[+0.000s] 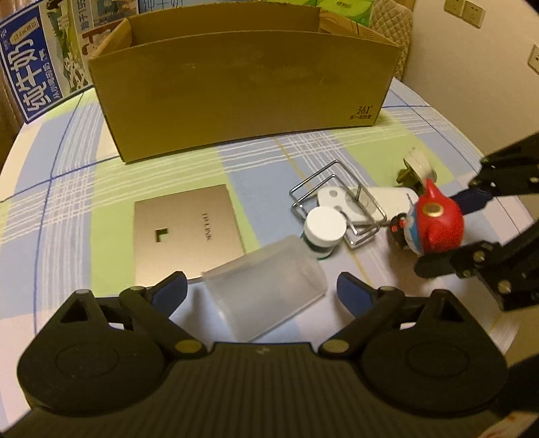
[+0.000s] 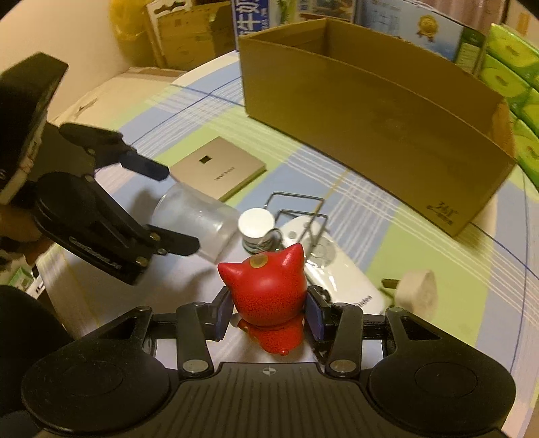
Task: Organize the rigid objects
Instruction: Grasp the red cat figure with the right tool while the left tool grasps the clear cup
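Gripping red figurine (image 2: 267, 296), right claw (image 2: 268, 315), left claw (image 1: 261, 291) wide around cup (image 1: 266, 293)

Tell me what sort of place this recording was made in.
Most likely a room in a home. A table with a plaid cloth stands against a wall with sockets. Printed cartons and green packs are stacked behind an open cardboard box, as in household storage.

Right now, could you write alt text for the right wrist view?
The right gripper clamps a red toy figure on a checked tablecloth. To its left, the left gripper straddles a clear cup lying on its side; an open cardboard box stands behind.
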The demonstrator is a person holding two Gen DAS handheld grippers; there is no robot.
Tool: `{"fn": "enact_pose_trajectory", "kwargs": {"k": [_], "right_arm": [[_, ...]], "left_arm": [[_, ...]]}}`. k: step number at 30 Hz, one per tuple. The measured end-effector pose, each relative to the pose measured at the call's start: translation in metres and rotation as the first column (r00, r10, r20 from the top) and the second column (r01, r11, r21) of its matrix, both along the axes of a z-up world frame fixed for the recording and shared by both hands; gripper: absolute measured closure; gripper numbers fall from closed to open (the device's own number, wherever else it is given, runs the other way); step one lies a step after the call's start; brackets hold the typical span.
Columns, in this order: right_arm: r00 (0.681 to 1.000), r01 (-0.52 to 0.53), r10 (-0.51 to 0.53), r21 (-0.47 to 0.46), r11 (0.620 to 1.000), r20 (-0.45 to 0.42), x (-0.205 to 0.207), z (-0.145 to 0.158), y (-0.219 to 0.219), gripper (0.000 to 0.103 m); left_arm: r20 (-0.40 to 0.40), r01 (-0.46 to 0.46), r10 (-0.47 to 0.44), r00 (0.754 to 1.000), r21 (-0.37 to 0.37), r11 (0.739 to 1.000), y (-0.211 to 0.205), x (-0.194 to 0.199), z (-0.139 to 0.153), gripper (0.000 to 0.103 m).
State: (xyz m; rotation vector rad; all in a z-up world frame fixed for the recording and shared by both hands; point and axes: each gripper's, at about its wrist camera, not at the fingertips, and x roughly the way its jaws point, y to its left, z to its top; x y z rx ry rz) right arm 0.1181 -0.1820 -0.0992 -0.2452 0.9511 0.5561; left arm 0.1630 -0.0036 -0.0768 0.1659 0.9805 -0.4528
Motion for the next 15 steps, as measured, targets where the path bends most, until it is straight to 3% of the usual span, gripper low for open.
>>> {"fn": "enact_pose_trajectory", "kwargs": {"k": [4, 7, 15], "right_arm": [[1.0, 0.022, -0.022, 0.011, 1.0, 0.007, -0.001, 0.003, -0.01, 0.061], [0.999, 0.038, -0.038, 0.012, 0.999, 0.008, -0.001, 0.002, -0.015, 0.061], [0.998, 0.06, -0.06, 0.017, 0.998, 0.013, -0.003, 0.001, -0.025, 0.061]], "left_arm": [[-0.016, -0.043, 0.043, 0.999, -0.002, 0.999, -0.009, 0.009, -0.003, 0.014], [-0.012, -0.058, 0.058, 0.998, 0.045, 0.997, -0.014, 0.013, -0.005, 0.019], [0.009, -0.051, 0.05, 0.999, 0.13, 0.99, 0.003, 0.001, -0.004, 0.019]]}}
